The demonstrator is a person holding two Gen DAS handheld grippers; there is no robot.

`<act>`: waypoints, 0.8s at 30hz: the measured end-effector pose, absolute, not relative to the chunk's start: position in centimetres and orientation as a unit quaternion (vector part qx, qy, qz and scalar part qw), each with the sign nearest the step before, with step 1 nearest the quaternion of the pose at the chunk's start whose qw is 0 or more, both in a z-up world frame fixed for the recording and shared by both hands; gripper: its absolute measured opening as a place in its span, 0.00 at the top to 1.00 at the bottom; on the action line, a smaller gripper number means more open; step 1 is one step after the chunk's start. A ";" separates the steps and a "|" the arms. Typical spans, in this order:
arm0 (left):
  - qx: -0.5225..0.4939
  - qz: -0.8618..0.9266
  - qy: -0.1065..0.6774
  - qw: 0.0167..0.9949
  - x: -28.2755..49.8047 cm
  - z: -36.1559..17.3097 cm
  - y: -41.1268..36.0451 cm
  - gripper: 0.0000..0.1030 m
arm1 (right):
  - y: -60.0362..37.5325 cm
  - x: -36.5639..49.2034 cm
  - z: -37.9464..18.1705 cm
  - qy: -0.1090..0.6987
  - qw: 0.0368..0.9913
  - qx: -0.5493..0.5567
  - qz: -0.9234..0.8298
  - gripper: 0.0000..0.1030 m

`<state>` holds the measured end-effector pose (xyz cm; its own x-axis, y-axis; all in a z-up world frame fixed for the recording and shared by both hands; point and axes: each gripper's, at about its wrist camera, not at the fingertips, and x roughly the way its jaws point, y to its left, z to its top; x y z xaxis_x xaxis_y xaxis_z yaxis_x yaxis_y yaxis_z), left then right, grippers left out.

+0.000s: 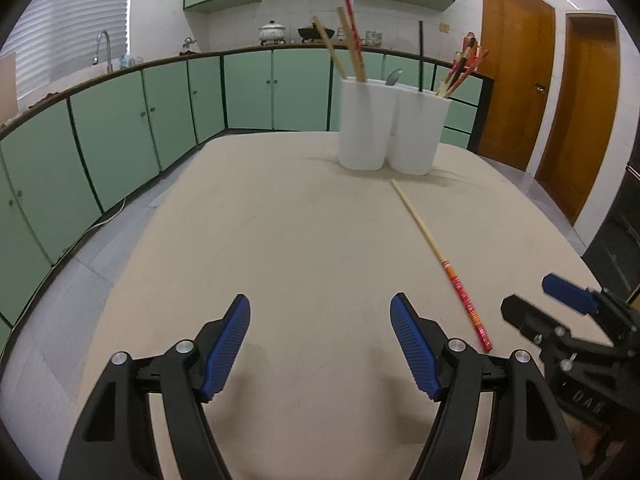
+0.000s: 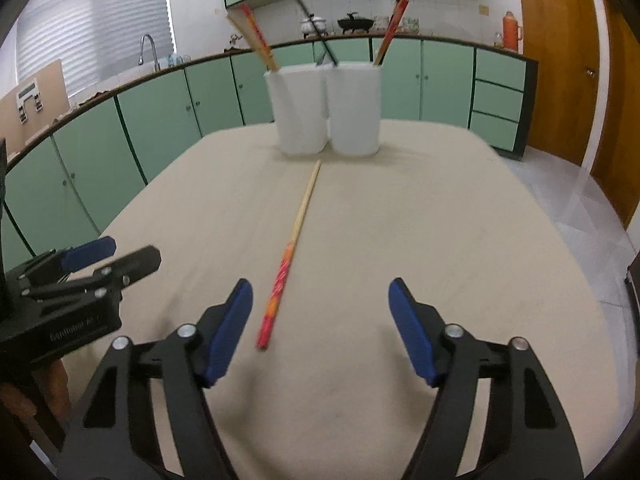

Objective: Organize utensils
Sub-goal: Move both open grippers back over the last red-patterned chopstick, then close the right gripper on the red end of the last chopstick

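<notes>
A single chopstick (image 1: pixel 436 256) with a red patterned handle lies on the beige table (image 1: pixel 300 240), pointing toward two white holders. The left holder (image 1: pixel 364 124) and the right holder (image 1: pixel 418 130) stand side by side at the far end, each with chopsticks sticking up. My left gripper (image 1: pixel 320 320) is open over bare table, left of the chopstick. My right gripper (image 2: pixel 320 304) is open too; the chopstick (image 2: pixel 288 264) has its red end between the fingers, nearer the left pad (image 2: pixel 230 332), not touched. Each gripper shows at the edge of the other's view.
Green base cabinets (image 1: pixel 120 136) with a dark counter run along the left and back walls. A sink tap (image 1: pixel 103 46) is at the left, pots stand on the back counter, and wooden doors (image 1: pixel 516 68) are at the right. The table (image 2: pixel 440 240) edges drop to a tiled floor.
</notes>
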<state>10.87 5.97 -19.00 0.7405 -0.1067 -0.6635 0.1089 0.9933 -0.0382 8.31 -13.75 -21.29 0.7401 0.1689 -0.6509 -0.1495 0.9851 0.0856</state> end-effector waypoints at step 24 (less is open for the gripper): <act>0.001 -0.054 0.353 0.934 10.7 -19.0 6.4 0.31 | -11.7 8.6 -22.6 0.390 0.912 -0.019 0.126 0.95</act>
